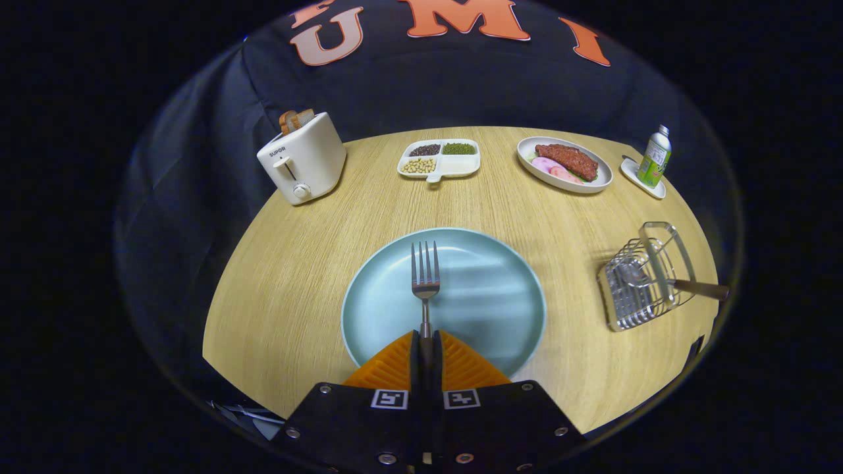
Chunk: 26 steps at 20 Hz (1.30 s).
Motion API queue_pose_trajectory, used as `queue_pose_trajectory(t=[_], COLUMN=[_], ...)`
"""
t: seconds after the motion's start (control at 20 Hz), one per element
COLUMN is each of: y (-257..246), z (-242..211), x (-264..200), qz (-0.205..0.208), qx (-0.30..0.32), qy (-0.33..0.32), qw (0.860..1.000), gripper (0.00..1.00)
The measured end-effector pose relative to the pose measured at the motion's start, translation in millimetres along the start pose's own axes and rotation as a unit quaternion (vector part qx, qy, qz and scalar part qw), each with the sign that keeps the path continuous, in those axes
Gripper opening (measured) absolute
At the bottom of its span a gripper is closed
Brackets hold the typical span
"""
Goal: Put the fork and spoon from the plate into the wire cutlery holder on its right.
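- My claw [426, 342] is closed on the fork [425, 283]: both fingers press the handle from left and right, with no gap visible beside it.
- The fork's long axis runs straight ahead of the fingers, near to far. The handle is in the grip and the tines point away from me.
- The fork head lies over the plate [500, 296], near its centre. I cannot tell whether the tines rest on the plate or sit just above it.
- The plate is directly ahead of the fingers on the table [296, 276]. No other cutlery lies on it.
- The holder [642, 283] stands to the right of the plate, well apart from it and about as far from me as the plate's centre.
- The spoon [685, 284] is already in the holder. Its bowl lies inside the wires and its handle projects to the right, over the rim.
- Judgement: half the task is done; the fork remains.
- Judgement: the coming move turns on one relation. The holder lies to the right of the claw, so the fork must be lifted, carried right and lowered in tines first. It must also clear the spoon handle.
- Far side, left to right: toaster [303, 164], divided tray [440, 159] of beans, dish [565, 164] of food, bottle [654, 157].
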State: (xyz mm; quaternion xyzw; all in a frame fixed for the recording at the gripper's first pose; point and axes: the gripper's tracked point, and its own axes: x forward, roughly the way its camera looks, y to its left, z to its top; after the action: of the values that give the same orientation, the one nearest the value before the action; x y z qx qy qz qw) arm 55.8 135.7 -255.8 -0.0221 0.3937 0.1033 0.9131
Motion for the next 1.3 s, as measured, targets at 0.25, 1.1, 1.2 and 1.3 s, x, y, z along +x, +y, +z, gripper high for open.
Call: queue_pose_trajectory(t=[0.25,1.1,1.2,1.3], y=[-67,-198,-199,-197], z=[28,33,32,32], x=[-56,-99,-95,-89], qz=[-0.02,-0.045,-0.042,-0.038], qx=[-0.014,-0.061,-0.058,-0.07], qy=[0.014,0.267,0.291,0.305], qw=[1.0,0.961,0.954,0.949], gripper=[0.05,0.05,0.05,0.05])
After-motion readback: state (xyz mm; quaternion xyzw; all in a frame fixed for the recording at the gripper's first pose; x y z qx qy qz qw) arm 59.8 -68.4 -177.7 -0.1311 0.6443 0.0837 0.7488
